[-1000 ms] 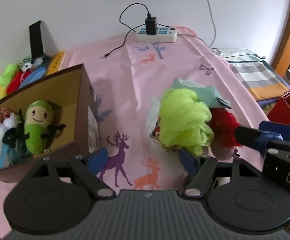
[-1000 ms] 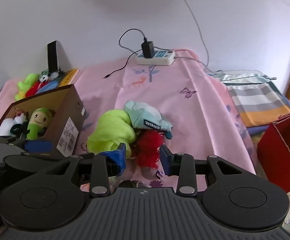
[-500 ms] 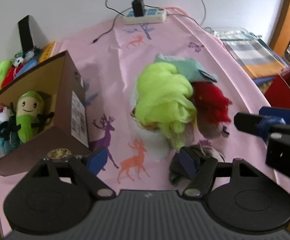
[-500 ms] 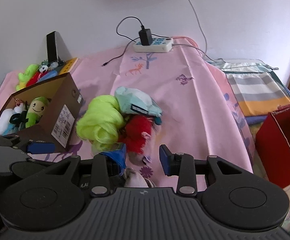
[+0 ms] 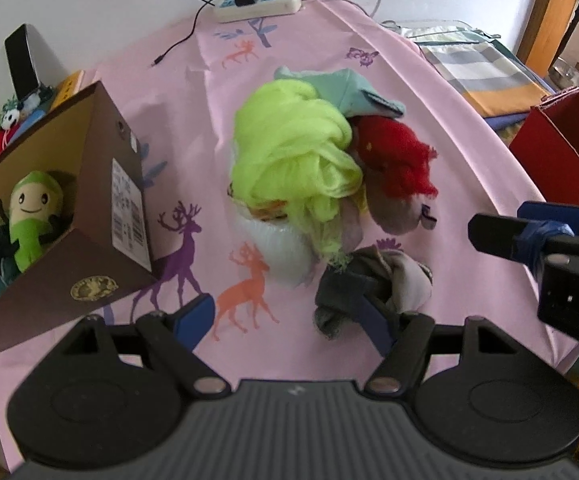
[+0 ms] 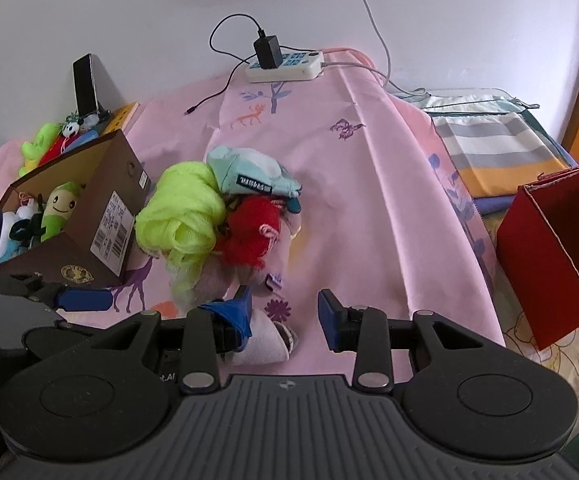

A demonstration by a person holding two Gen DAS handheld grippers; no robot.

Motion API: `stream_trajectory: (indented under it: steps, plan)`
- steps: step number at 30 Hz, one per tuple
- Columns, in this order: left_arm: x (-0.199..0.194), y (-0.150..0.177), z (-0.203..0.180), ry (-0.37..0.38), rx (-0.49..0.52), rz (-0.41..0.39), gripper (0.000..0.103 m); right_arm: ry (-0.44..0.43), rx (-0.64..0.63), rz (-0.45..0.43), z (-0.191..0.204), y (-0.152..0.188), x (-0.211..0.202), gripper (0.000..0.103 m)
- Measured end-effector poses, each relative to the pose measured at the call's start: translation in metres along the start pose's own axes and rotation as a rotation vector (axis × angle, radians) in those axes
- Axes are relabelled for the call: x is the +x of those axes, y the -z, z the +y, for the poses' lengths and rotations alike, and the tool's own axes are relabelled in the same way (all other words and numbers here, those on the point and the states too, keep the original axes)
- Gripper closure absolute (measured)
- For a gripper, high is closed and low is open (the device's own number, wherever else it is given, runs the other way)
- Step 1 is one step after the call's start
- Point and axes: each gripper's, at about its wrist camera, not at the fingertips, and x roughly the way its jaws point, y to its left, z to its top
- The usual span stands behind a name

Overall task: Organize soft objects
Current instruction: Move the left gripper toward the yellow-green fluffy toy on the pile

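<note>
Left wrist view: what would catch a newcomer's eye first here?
The neon yellow-green fabric bundle at the centre of the pink deer-print cloth, heaped with a red fuzzy item on its right and a pale teal piece behind. To the left, a smiling green plush lies in the tipped brown cardboard box.

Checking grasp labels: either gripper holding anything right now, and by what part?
Nothing held. Left gripper and right gripper are both open above the pile; the grey sock lies loose by their fingers.
</note>
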Motion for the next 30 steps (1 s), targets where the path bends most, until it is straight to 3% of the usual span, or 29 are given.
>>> stream_trajectory:
  steps: [19, 30]
  plan:
    - [0.010, 0.002, 0.001, -0.020, -0.038, 0.012, 0.031, -0.047, -0.008, 0.033, 0.007, -0.003, 0.004, 0.085]
    - [-0.003, -0.002, 0.017, 0.045, -0.045, -0.077, 0.031, -0.129, 0.005, -0.039, 0.002, -0.018, -0.007, 0.085]
